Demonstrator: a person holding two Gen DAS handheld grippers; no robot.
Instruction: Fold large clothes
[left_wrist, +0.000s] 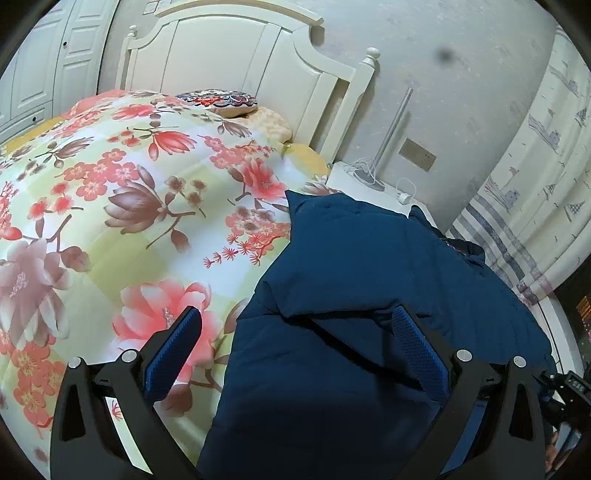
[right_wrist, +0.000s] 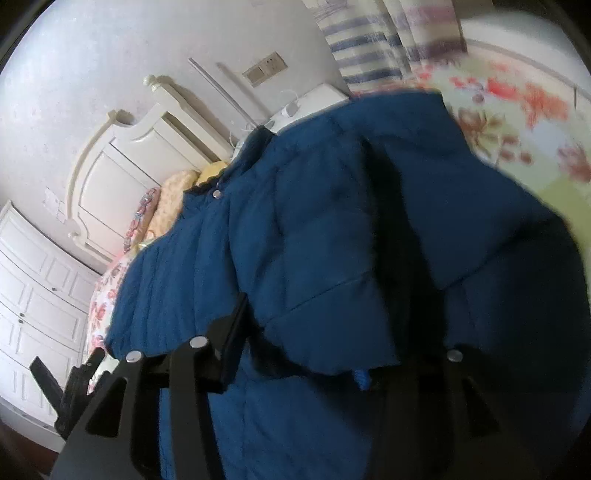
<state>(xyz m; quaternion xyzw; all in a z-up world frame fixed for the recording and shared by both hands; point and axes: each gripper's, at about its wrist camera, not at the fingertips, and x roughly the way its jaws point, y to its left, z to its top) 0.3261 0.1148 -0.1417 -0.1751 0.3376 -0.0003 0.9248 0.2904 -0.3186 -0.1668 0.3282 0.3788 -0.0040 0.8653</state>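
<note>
Nearest us, our left claw (left_wrist: 295, 354) stands released, its blue pads wide apart above the padded blue jacket (left_wrist: 354, 295). Our right claw (right_wrist: 306, 354) is half buried in jacket cloth; we cannot tell whether it grips. The jacket lies on the flowered quilt (left_wrist: 110, 192) near the bed's edge, part of it lifted and draped. We judge it soft, bulky and light, its shell rather slippery, best taken at a hem or stitched seam. Beyond lie a pillow (left_wrist: 221, 100) and the white headboard (left_wrist: 236, 55).
</note>
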